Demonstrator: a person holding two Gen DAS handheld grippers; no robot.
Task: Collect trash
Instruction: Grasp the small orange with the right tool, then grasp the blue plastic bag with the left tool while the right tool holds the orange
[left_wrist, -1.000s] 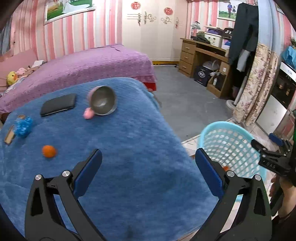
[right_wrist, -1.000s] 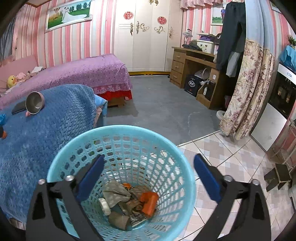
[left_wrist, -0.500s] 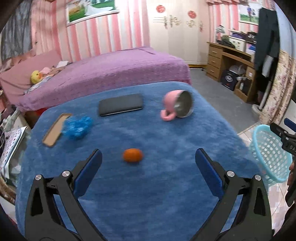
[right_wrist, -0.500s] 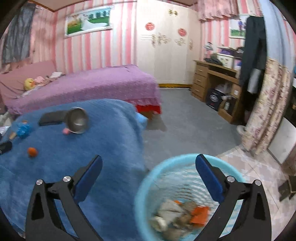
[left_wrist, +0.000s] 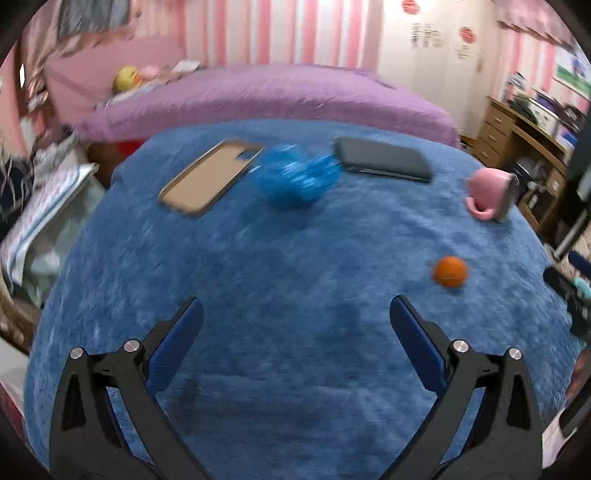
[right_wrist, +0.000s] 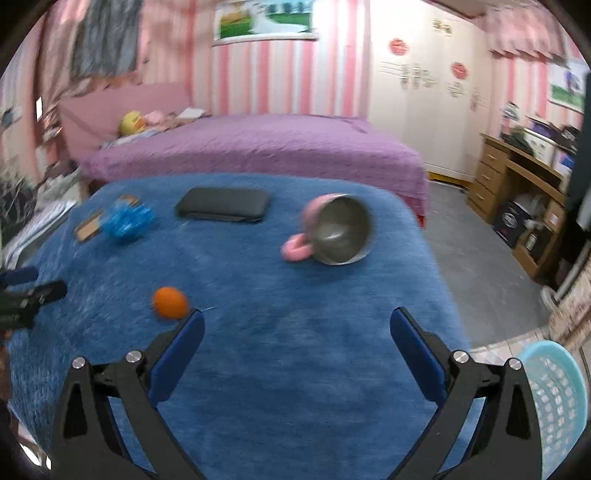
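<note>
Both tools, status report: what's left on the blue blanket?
Left tool open, empty. Right tool open, empty. Orange ball and blue wad on blanket. Nothing blocks them; basket lower right.

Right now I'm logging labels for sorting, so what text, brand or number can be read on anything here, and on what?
None is readable.
Red round decorations on the white wardrobe doors: markings too blurred.
Flat black rectangular case: no print visible.
Dark box under the wooden desk: pale logo, too small to read.
</note>
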